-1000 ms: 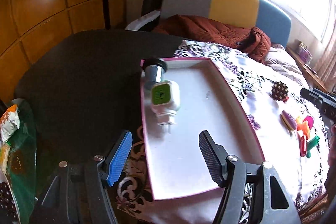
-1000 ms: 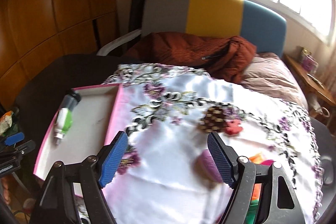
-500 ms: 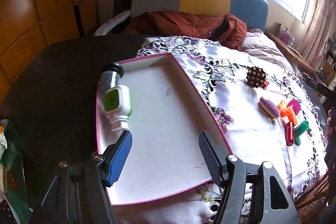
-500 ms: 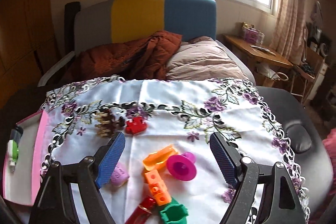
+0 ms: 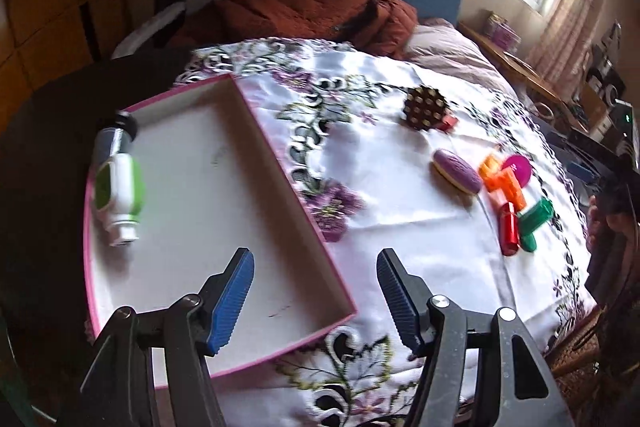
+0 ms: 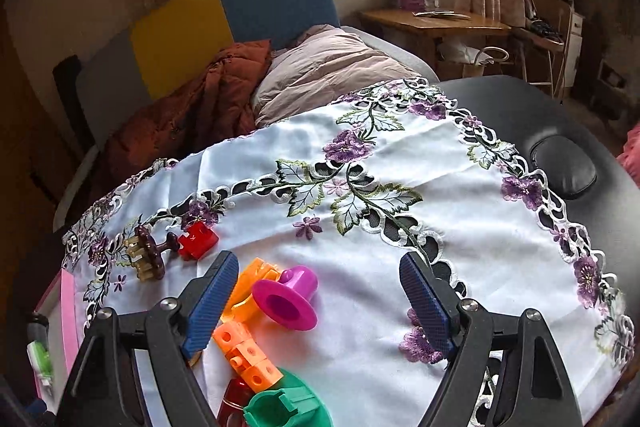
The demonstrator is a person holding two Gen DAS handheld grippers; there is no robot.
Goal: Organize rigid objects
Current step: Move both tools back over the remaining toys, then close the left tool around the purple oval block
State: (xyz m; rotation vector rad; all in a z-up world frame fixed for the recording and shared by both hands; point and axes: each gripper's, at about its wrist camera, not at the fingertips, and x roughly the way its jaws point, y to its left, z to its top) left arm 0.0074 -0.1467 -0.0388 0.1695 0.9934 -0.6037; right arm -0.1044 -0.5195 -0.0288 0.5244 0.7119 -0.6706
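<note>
Between right tool (image 6: 316, 301) fingers, untouched: magenta funnel piece (image 6: 286, 299).

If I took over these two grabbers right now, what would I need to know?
Left gripper: closing slightly, nothing between its jaws, above the pink tray.
Right gripper: open, empty, over the magenta cup and orange blocks.
Done: only the green-and-white plug-in lies in the tray.
Left: purple oval, brown studded piece, red, orange and green pieces still on the cloth.
</note>
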